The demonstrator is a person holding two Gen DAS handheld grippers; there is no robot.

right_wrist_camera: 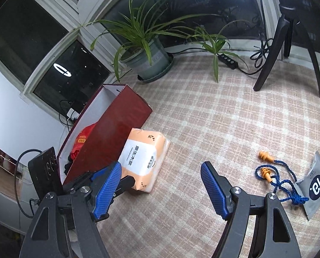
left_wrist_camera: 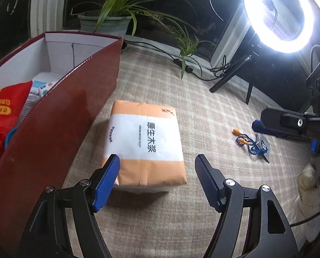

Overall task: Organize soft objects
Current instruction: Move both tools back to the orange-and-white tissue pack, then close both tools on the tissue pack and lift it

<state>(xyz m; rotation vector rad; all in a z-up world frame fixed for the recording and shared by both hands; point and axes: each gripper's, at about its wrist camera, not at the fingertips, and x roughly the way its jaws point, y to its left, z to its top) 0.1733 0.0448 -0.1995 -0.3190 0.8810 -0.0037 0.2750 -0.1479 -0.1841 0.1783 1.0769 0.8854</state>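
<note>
The open dark-red cardboard box with white inner walls (left_wrist_camera: 52,116) already held a red plastic bag (left_wrist_camera: 3,116) and some white-and-blue packets (left_wrist_camera: 39,88), so part of the sorting looked done. Left on the surface were the orange-and-white plastic-wrapped pack of tissues (left_wrist_camera: 147,148), lying just beside the box's long wall, a pair of orange earplugs on a blue cord (right_wrist_camera: 273,176) and, touching that cord, a flat grey sachet (right_wrist_camera: 314,182) (both well apart from the box).

The left gripper (left_wrist_camera: 157,161) hovered with its jaws spread wide and empty, the tissue pack lying ahead between its blue ribbed fingers (left_wrist_camera: 108,180); it seemed the next item to go in. The right gripper (right_wrist_camera: 161,172) was likewise wide open and held nothing.

Everything sat on a beige checked cloth (right_wrist_camera: 203,118). Beyond it stood a potted spider plant (right_wrist_camera: 147,49), dark windows, a lit ring light (left_wrist_camera: 282,15) on a black tripod, and trailing cables.
</note>
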